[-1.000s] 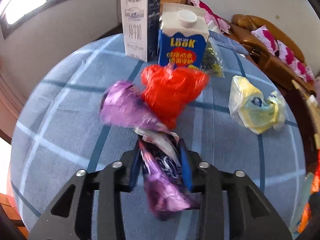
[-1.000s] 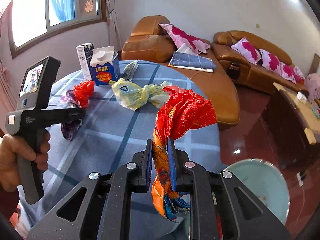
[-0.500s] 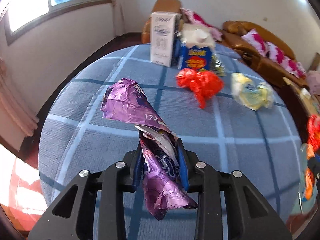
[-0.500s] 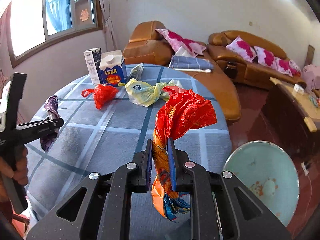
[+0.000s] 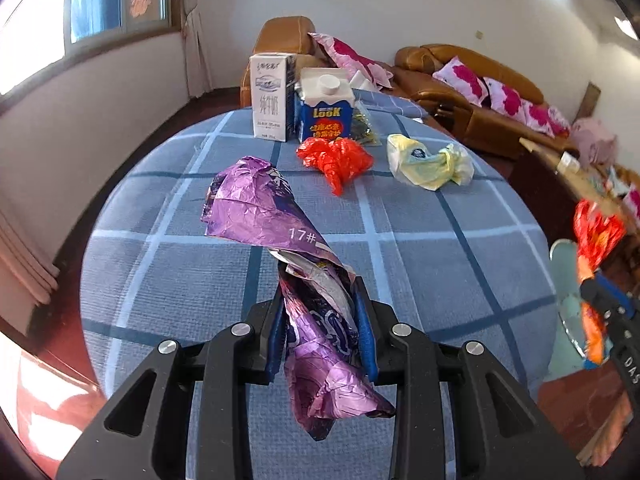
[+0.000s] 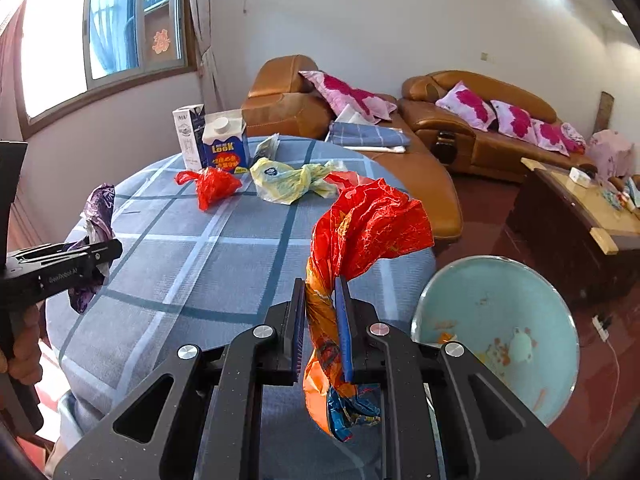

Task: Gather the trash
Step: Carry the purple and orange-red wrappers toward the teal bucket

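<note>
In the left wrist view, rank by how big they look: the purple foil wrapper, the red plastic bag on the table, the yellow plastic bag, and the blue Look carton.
1. Purple foil wrapper, though it is nearest the camera.
2. Yellow plastic bag.
3. Red plastic bag and blue Look carton: too alike to rank.

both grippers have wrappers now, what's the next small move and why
Probably swing the right gripper rightward over the teal bin and open. It is shut on the red wrapper, the bin sits just to its right beside the table, and the left gripper holds the purple wrapper farther away.
</note>
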Demonstrator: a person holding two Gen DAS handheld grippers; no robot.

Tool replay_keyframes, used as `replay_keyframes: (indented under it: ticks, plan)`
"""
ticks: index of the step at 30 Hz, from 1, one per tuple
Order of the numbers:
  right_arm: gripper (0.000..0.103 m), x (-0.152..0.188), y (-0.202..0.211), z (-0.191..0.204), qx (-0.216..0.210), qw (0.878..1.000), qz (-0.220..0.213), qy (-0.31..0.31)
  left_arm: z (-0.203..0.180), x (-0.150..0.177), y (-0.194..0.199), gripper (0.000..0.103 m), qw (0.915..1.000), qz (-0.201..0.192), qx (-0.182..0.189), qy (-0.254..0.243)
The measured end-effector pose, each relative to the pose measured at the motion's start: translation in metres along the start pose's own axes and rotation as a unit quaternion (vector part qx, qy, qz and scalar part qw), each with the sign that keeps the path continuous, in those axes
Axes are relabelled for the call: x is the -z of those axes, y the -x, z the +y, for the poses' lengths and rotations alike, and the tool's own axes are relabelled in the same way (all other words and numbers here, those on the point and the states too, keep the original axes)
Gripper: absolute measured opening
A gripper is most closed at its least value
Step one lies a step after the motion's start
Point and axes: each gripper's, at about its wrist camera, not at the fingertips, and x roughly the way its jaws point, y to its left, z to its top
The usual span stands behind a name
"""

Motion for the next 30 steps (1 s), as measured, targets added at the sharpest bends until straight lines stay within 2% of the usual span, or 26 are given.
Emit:
replay_keyframes:
  ticks: [15,30]
  plan:
    - [0.015,0.022,0.031,-0.025,0.026,0.999,-0.016,-0.022,-0.042,0.014,0.028,0.03,0.998,-0.015,-0.023,-0.057]
    - [0.016,0.035,0.053,-0.049,0.049,0.998,-0.029,-0.041,-0.075,0.027,0.044,0.03,0.9956,-0.017,-0.023,-0.09]
